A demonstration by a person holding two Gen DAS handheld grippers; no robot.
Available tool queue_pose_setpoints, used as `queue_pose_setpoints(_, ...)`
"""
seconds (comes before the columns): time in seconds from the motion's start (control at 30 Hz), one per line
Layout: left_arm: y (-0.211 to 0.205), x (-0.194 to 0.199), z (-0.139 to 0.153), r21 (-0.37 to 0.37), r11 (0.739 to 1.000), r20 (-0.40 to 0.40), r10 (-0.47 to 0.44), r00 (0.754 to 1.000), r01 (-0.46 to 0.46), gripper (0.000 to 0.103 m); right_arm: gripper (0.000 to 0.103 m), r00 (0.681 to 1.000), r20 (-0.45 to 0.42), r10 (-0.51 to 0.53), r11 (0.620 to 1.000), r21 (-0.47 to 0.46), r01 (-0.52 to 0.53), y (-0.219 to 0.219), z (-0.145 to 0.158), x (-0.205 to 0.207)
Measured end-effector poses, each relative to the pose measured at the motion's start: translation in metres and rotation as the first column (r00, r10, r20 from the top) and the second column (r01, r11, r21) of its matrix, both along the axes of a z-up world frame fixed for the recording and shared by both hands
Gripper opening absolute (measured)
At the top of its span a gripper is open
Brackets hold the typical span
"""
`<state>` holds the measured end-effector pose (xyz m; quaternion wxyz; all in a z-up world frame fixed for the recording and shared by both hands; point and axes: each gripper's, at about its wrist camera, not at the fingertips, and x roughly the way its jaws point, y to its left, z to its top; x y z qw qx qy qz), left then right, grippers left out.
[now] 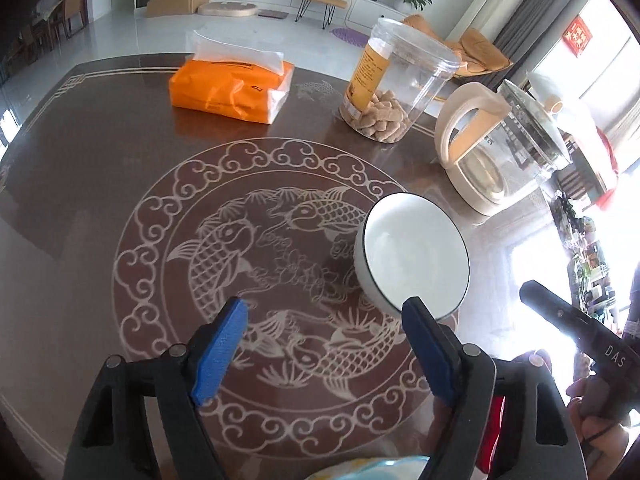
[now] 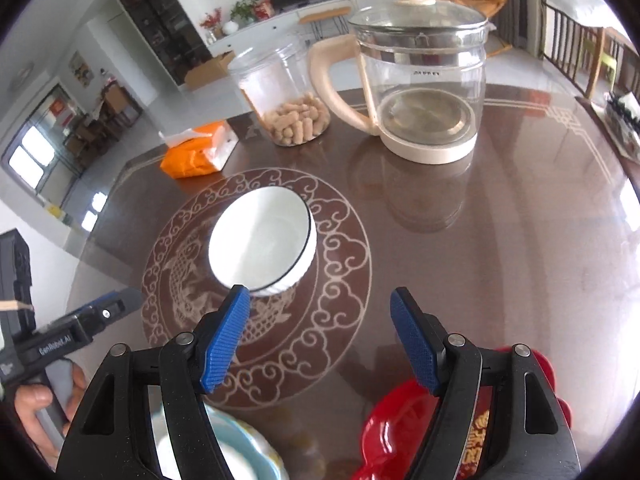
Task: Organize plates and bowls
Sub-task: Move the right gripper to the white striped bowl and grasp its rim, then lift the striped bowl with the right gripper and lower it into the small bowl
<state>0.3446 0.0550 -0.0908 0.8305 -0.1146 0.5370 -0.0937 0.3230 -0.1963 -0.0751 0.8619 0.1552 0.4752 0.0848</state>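
Observation:
A white bowl [image 1: 414, 256] with a thin dark rim stands on the brown table, on the carved fish medallion; it also shows in the right wrist view [image 2: 262, 240]. My left gripper [image 1: 324, 312] is open and empty above the table, its right finger just in front of the bowl. My right gripper [image 2: 320, 300] is open and empty, its left finger just in front of the bowl. A light blue and white plate [image 2: 244, 456] lies under the right gripper at the table's near edge. A red dish [image 2: 400, 428] lies beside it on the right.
An orange tissue pack [image 1: 230, 88], a clear jar of snacks [image 1: 394, 84] and a glass kettle with a cream handle [image 1: 500, 148] stand at the table's far side. The same kettle [image 2: 424, 72] stands behind the bowl in the right wrist view.

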Motion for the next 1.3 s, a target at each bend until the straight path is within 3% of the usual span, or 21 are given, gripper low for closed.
queue_pose_setpoints(0.17,-0.025,0.031,-0.022,0.009,1.0,-0.05,-0.012,0.999,0.012,0.063,0.075,0.998,-0.056,-0.017,0.999,0.034,0.019,0.007,-0.022,0.044)
queue_pose_setpoints(0.23,-0.032,0.037,-0.03,0.014,1.0,-0.068,-0.024,0.997,0.025,0.047,0.073,0.996,-0.085,-0.005,1.0,0.026,0.007,0.013,-0.03,0.055)
queue_pose_setpoints(0.3,-0.038,0.04,-0.036,0.021,0.999,-0.085,-0.033,0.996,0.034,0.037,0.051,0.993,-0.118,0.009,1.0,0.023,-0.006,0.019,-0.041,0.061)
queue_pose_setpoints(0.5,-0.042,0.042,-0.046,0.028,0.999,-0.11,-0.035,0.993,0.038,0.023,0.04,0.988,-0.152,0.021,1.0,0.023,-0.018,0.027,-0.06,0.067)
queue_pose_setpoints(0.57,-0.043,0.042,-0.044,0.005,0.999,-0.113,-0.041,0.993,0.042,0.013,0.024,0.987,-0.158,0.025,0.998,0.058,-0.016,0.026,-0.063,0.066)
queue_pose_setpoints(0.73,-0.048,0.035,-0.037,0.033,0.999,-0.103,-0.034,0.994,0.037,0.012,0.017,0.987,-0.161,0.019,0.998,0.068,-0.008,0.026,-0.061,0.064)
queue_pose_setpoints(0.9,-0.043,0.002,-0.001,0.019,0.998,-0.059,-0.057,0.997,0.058,0.012,0.017,0.989,-0.144,0.045,0.994,0.107,-0.03,0.022,-0.04,0.044)
queue_pose_setpoints(1.13,-0.023,-0.094,0.055,0.008,0.997,0.011,-0.072,0.997,0.072,0.013,0.016,0.986,-0.117,0.12,0.986,0.126,-0.106,0.032,0.015,-0.033)
queue_pose_setpoints(1.3,-0.007,-0.167,0.063,-0.029,0.996,0.016,-0.08,0.997,0.081,0.013,0.016,0.978,-0.124,0.166,0.979,0.141,-0.148,0.04,0.034,-0.098)
